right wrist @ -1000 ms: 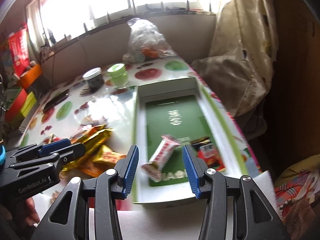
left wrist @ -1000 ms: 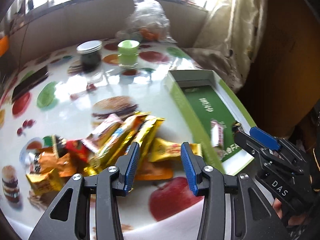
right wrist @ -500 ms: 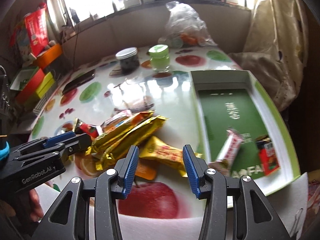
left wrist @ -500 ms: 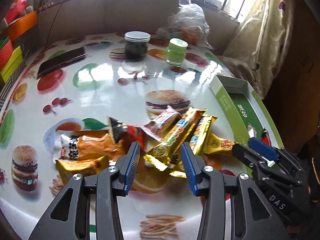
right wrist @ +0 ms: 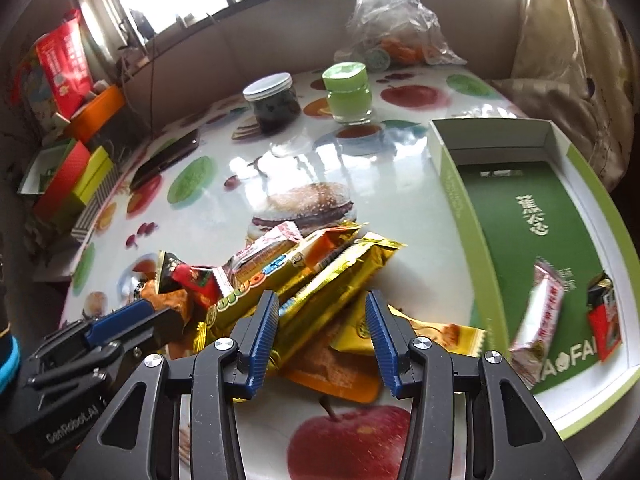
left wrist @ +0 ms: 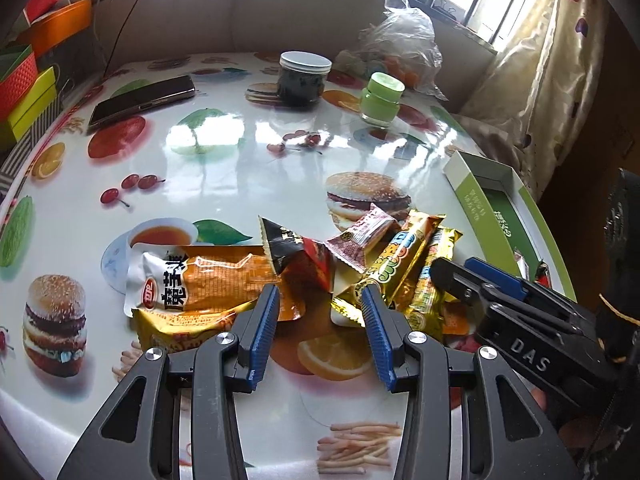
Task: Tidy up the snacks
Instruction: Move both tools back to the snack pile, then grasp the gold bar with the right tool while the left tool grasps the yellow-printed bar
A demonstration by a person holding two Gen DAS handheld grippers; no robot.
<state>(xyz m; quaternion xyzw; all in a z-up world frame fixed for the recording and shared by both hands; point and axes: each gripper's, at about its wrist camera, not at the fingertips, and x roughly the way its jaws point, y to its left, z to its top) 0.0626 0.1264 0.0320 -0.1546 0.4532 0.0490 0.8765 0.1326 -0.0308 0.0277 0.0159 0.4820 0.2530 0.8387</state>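
A pile of snack packets lies on the fruit-print table: an orange packet (left wrist: 208, 280), a black and red triangular packet (left wrist: 284, 248), a pink-white packet (left wrist: 360, 236) and gold bars (left wrist: 400, 264) (right wrist: 320, 280). My left gripper (left wrist: 320, 292) hovers open over the pile's near edge, between the orange packet and the gold bars, gripping nothing. My right gripper (right wrist: 320, 300) hangs open above the gold bars, also with nothing in it. The green tray box (right wrist: 452, 184) on the right holds a pink-white bar (right wrist: 540, 312) and a red packet (right wrist: 604, 320).
A dark jar with a white lid (left wrist: 304, 80), a green jar (left wrist: 380, 100), a phone (left wrist: 144, 98) and a plastic bag (left wrist: 400, 44) sit at the back of the table. Coloured boxes (right wrist: 76, 184) stand off its left edge. A curtain (right wrist: 568, 52) hangs behind the tray.
Both grippers have swung left, away from the tray and over the snack pile. The pink-white bar seen between the right fingers earlier now lies in the tray.
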